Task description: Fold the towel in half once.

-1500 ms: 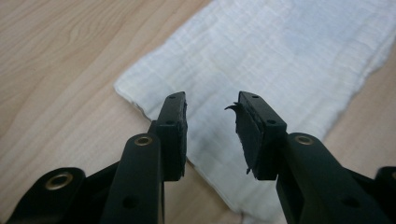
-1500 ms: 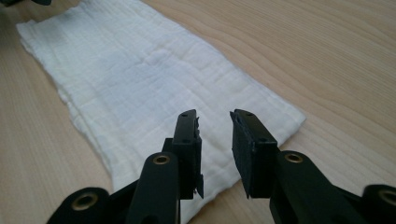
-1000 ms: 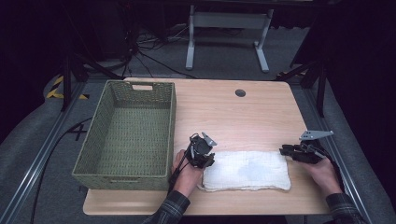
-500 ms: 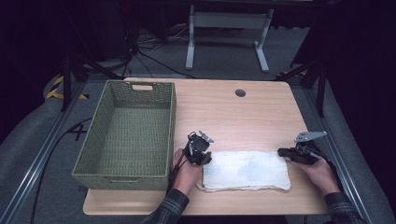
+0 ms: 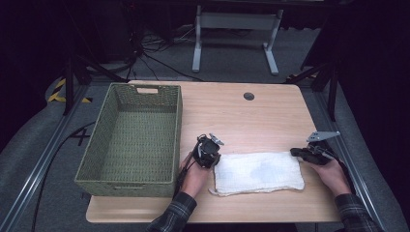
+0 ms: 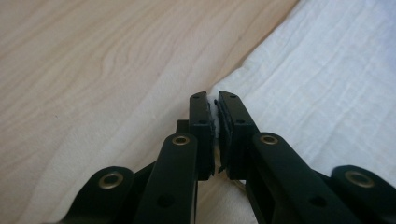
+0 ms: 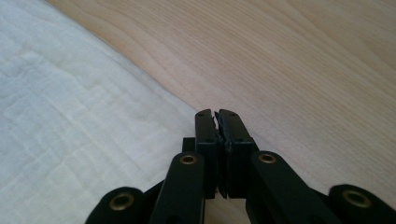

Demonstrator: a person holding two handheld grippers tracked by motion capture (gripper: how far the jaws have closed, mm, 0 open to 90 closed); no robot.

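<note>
A white towel point(image 5: 258, 171) lies flat on the near part of the wooden table point(image 5: 241, 121). My left gripper point(image 5: 214, 158) is at the towel's far left corner. Its jaws have just been closing. In the left gripper view the left gripper point(image 6: 214, 98) pinches a sliver of the towel point(image 6: 327, 70) between its pads. My right gripper point(image 5: 296, 152) sits at the far right corner. In the right gripper view the right gripper point(image 7: 216, 113) has its jaws together, and the edge of the towel point(image 7: 70, 116) runs in under them.
A green woven basket point(image 5: 176, 130) stands on the left half of the table, close to my left hand. A small round hole point(image 5: 249, 96) sits near the table's far edge. A metal stand point(image 5: 234, 19) is on the floor beyond.
Both hands have kept their places at the towel's far corners. The towel lies as before.
</note>
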